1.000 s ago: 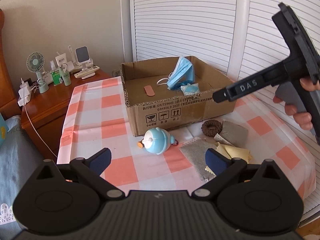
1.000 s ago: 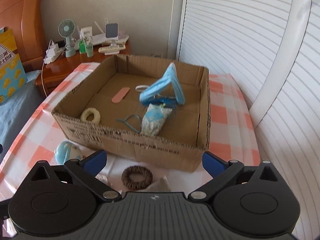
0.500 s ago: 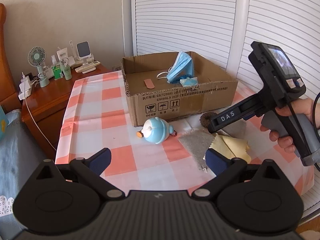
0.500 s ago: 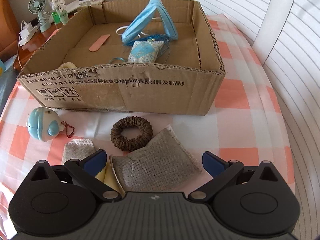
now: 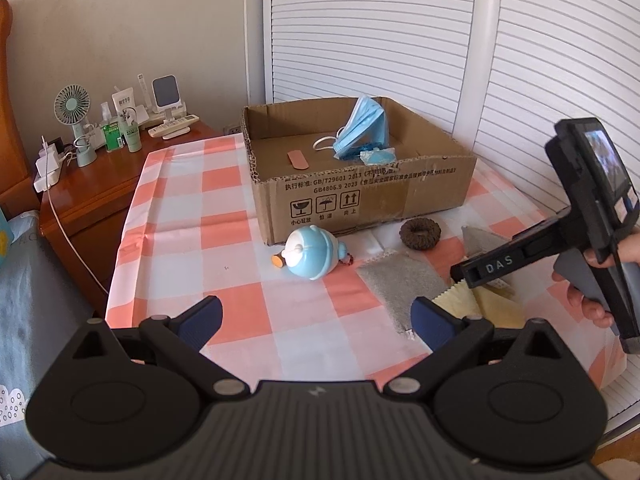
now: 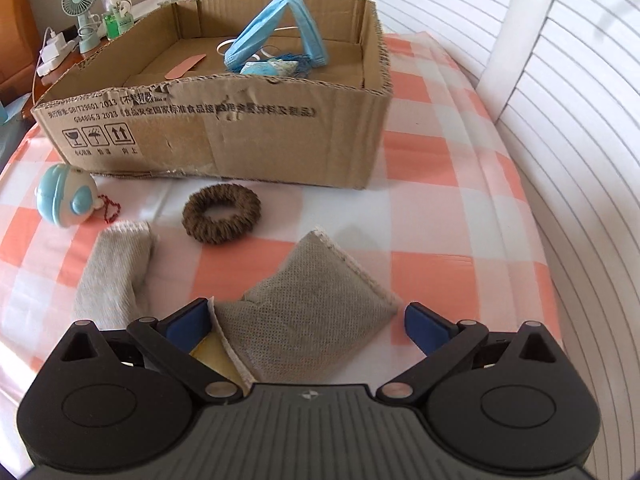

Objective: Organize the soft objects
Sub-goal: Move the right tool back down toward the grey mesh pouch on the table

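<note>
Cardboard formed the open box (image 6: 224,136) standing toward the far edge of the counter (image 6: 452,216), which wore a pink-and-white checked cloth. Near the counter's left edge, just before the box's left corner, a pale blue round toy (image 6: 64,200) lay on its side. To its right a light grey cloth (image 6: 116,268) lay flat, and beyond that a brown knitted ring (image 6: 221,219) sat close to the box front. Right of the ring, nearer the front edge, a grey mesh pouch (image 6: 312,312) lay partly over a yellow cloth (image 6: 214,354). Inside the box a blue face mask (image 6: 276,28) stood tented, with a small patterned pouch (image 6: 272,69) at its foot and a pink strip (image 6: 185,66) to its left. The left gripper (image 5: 316,318) hung above the counter's near left part, fingers spread wide and empty. The right gripper (image 6: 306,322), held by a hand (image 5: 600,276), was low over the mesh pouch, fingers wide apart on either side of it, not gripping.
</note>
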Demonstrator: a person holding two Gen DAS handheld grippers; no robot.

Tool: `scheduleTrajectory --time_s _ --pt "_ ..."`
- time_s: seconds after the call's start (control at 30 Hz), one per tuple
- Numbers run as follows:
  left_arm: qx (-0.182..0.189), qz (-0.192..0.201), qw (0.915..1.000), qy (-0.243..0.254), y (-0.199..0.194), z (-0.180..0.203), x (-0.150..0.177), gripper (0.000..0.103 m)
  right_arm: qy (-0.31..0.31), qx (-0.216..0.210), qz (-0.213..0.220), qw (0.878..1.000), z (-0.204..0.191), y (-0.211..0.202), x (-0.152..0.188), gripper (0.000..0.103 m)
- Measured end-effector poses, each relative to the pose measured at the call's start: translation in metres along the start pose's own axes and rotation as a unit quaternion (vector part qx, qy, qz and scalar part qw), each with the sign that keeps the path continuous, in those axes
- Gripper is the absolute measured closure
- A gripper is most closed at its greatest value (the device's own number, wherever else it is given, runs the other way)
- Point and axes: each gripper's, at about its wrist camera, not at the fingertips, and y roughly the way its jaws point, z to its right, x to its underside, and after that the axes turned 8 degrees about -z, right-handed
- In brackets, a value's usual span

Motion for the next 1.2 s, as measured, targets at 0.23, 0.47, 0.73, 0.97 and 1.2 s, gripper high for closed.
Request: scheduleTrajectory --time_s 0.23,0.47,0.73,0.97,1.2 --pt "0.008 -0.001 1.0000 0.000 0.003 0.002 0.002 0.003 0.005 0.005 0.046 0.999 0.010 -0.005 0.025 0.000" --pt "0.005 -0.003 1.0000 0.000 0.002 0.002 0.003 0.003 0.002 0.042 0.071 0.997 0.000 -0.008 0.007 0.000" --pt "0.004 -0.010 0.9999 0.003 0.006 0.005 0.003 0.003 0.051 0.026 0.065 0.996 0.013 0.008 0.003 0.000" --pt "0.004 -0.017 0.9998 0.011 0.014 0.007 0.000 0.003 0.084 0.047 0.063 0.993 0.036 0.000 0.028 0.000" --pt "0.008 -0.020 0.9996 0.019 0.025 0.010 -0.002 0.003 0.086 0.044 0.067 0.993 0.040 0.002 0.030 0.000"
